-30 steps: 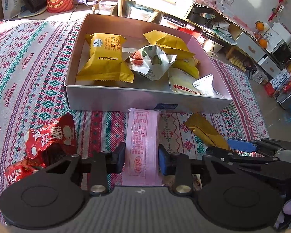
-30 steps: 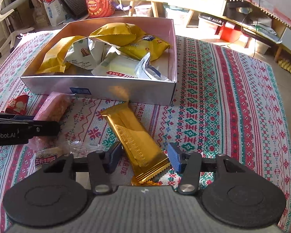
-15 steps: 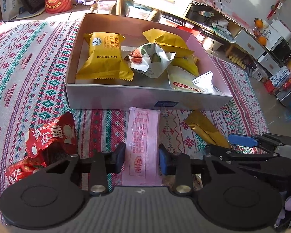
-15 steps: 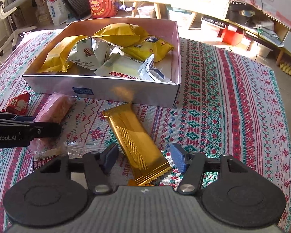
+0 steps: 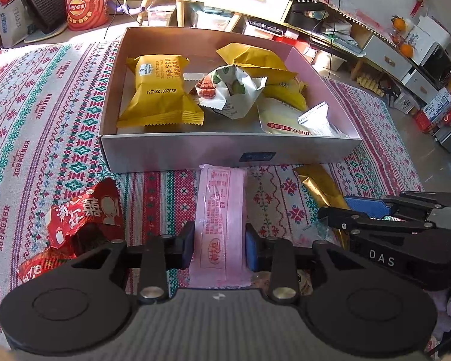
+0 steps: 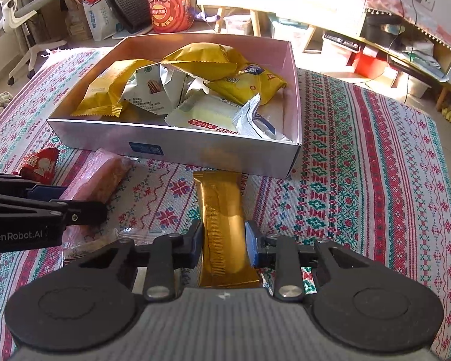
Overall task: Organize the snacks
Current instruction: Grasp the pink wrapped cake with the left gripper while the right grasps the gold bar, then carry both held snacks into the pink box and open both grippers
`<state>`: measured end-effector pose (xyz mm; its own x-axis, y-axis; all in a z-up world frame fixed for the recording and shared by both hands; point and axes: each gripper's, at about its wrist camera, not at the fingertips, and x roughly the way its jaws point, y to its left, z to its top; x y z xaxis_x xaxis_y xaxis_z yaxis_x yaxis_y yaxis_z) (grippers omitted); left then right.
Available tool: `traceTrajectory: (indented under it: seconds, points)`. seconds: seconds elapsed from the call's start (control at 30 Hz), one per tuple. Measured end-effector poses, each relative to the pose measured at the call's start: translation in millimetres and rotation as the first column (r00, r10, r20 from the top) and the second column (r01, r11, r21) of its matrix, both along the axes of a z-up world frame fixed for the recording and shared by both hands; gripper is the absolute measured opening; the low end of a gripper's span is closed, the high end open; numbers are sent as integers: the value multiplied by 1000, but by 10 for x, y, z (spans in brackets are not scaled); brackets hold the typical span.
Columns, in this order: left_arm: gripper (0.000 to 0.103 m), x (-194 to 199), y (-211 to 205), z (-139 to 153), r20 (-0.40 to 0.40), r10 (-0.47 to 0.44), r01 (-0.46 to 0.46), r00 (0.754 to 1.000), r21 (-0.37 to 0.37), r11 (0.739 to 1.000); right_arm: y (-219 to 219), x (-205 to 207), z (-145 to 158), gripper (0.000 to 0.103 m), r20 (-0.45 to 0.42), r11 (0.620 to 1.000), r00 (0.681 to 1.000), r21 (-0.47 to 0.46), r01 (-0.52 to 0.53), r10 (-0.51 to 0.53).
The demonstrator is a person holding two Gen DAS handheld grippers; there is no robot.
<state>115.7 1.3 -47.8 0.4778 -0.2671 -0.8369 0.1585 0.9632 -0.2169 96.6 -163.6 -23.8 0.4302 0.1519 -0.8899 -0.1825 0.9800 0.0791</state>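
Note:
A shallow cardboard box on the patterned cloth holds several yellow and white snack packets. My left gripper is shut on a long pink snack packet that points at the box's near wall; the packet also shows in the right wrist view. My right gripper is shut on a gold snack bar, whose far end reaches the box wall. The bar also shows in the left wrist view, beside the right gripper.
Red snack packets lie left of the left gripper on the patterned cloth. A clear wrapped snack lies between the grippers. Bags, a chair, a desk and shelves stand beyond the cloth.
Both grippers have closed: the left on the pink packet, the right on the gold bar. The gold bar has turned to point straight at the box.

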Motion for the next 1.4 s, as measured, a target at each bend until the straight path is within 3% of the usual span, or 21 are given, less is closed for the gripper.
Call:
traceTrajectory:
  seconds: [0.3,0.8,1.13,1.4]
  points:
    - [38,-45,68,98,17,3,-2,1000,-2,1000,-98,-9,86,26,-33,996,998,64,60,-58]
    - [38,-144,269,429,80,19,-14,997,-69,998,-212,-78,382,26,8,980,995,170,100,-103]
    - [38,8,397,573,125,92,-78,988,-109,991,-244,22,450,26,36,964,989,232,130,-142]
    - [38,311,423,600,113,119,-109,986,-90,990,-231,249,491,26,34,954,989,270,131,-146]
